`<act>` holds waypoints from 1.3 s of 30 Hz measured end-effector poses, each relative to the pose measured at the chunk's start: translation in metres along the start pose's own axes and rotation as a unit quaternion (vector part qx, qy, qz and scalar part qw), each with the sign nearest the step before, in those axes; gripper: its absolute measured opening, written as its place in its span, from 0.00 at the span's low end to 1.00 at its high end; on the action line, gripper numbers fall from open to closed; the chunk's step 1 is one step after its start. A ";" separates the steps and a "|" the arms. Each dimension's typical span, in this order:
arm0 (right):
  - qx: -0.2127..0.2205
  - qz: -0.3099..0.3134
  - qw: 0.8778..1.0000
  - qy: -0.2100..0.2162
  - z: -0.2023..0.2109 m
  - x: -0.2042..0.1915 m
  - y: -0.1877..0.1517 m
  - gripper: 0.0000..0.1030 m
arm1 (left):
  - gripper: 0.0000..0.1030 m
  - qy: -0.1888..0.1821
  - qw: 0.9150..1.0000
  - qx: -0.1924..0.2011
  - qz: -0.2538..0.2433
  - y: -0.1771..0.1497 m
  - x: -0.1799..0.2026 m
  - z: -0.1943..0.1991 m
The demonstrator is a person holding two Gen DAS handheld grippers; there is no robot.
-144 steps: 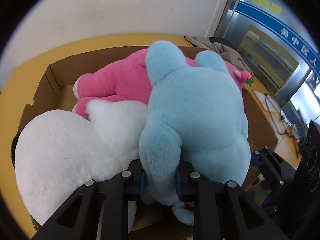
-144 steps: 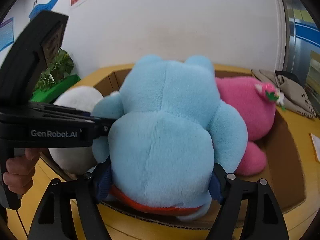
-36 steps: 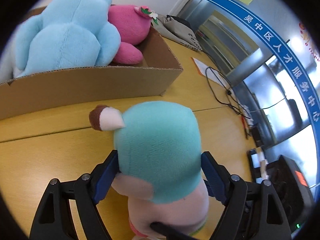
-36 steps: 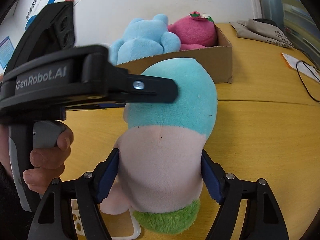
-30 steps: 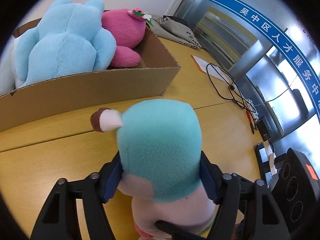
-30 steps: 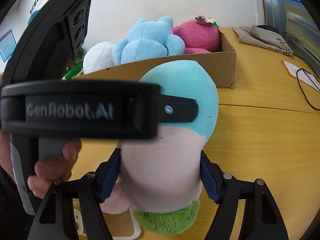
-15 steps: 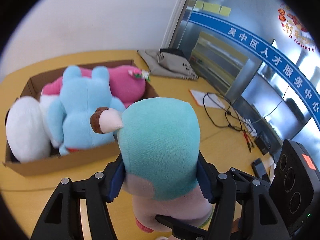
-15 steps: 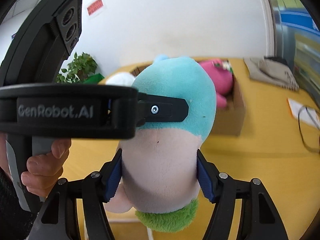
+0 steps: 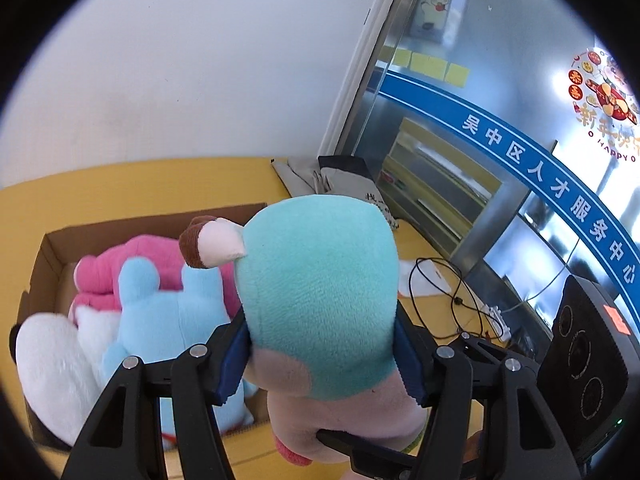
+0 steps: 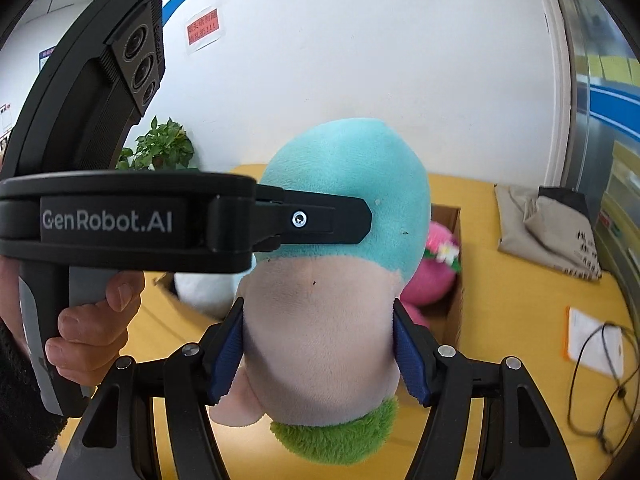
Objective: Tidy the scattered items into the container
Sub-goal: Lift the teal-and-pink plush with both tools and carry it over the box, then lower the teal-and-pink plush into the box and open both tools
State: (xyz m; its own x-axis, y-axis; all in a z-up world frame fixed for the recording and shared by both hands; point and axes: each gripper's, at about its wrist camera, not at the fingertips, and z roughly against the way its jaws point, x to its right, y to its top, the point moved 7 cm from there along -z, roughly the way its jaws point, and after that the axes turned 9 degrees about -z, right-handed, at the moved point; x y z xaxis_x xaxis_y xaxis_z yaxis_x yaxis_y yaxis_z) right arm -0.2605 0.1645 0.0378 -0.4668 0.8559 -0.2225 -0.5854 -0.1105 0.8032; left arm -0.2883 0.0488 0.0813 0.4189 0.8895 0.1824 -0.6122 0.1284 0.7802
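Nearest in both wrist views is the teal toy, a plush with a teal head, a pale pink body and a green tuft at its lower end. The left claw is clenched on it, blue pads pressed into both sides where teal meets pink. The right claw grips the pink body the same way, pads sunk into the plush on either side. So both claws hold the one toy, clear of the worktop, with its brown-and-pink ear sticking out to the left in the left view. In the right view the left tool's black body crosses in front of the toy, and the person's left hand wraps its handle. Below and beyond the toy sits the cardboard box on the yellow worktop. Inside it lie a white plush at the left end, a blue plush in the middle and a pink plush behind, the three packed against each other. Right of the box, a sheet of paper and a black cable lie on the worktop. Farther back, a folded beige cloth rests near the wall, and a potted plant stands at the far left of the right view.
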 end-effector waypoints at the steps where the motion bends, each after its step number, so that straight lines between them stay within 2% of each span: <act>1: 0.002 0.004 1.000 -0.002 -0.003 0.003 0.006 0.69 | 0.61 0.002 1.000 -0.001 -0.003 0.005 -0.003 -0.005; 6: -0.007 0.002 1.000 0.001 -0.031 0.022 0.025 0.69 | 0.61 0.017 1.000 -0.015 -0.002 0.010 -0.024 -0.033; 9: -0.008 0.001 1.000 0.008 -0.055 0.031 0.021 0.70 | 0.61 0.018 0.999 -0.032 0.016 0.000 -0.044 -0.061; 12: -0.024 -0.003 1.000 0.015 -0.085 0.044 0.007 0.70 | 0.60 0.010 0.998 -0.057 0.028 -0.018 -0.055 -0.090; 16: -0.047 -0.022 0.999 0.012 -0.114 0.067 -0.019 0.70 | 0.61 0.020 0.997 -0.076 0.003 -0.035 -0.045 -0.114; 22: -0.071 -0.026 0.997 0.007 -0.124 0.089 -0.049 0.72 | 0.65 0.031 0.995 -0.096 -0.011 -0.057 -0.035 -0.134; 24: -0.077 -0.025 0.997 0.004 -0.127 0.094 -0.058 0.74 | 0.70 0.039 0.994 -0.095 -0.022 -0.061 -0.033 -0.135; 27: -0.073 -0.012 0.997 0.005 -0.126 0.092 -0.064 0.79 | 0.73 0.041 0.995 -0.092 -0.026 -0.063 -0.032 -0.129; 31: -0.072 -0.019 0.997 0.001 -0.121 0.086 -0.066 0.95 | 0.74 0.037 0.996 -0.077 -0.009 -0.056 -0.035 -0.106; 35: -0.066 -0.049 0.997 0.009 -0.111 0.089 -0.066 0.96 | 0.73 0.073 0.997 -0.019 -0.020 -0.044 -0.039 -0.050; 39: -0.033 -0.072 0.997 0.001 -0.078 0.086 -0.063 0.99 | 0.73 0.092 0.996 0.013 -0.012 -0.052 -0.048 0.009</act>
State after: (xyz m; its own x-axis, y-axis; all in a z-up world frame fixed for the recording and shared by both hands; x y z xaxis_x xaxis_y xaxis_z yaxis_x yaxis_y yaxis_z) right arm -0.3158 0.2057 -0.0752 -0.3755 0.8643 -0.3345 -0.6893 -0.0193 0.7242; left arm -0.2708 -0.0044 0.0372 0.3016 0.9520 0.0527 -0.5851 0.1411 0.7986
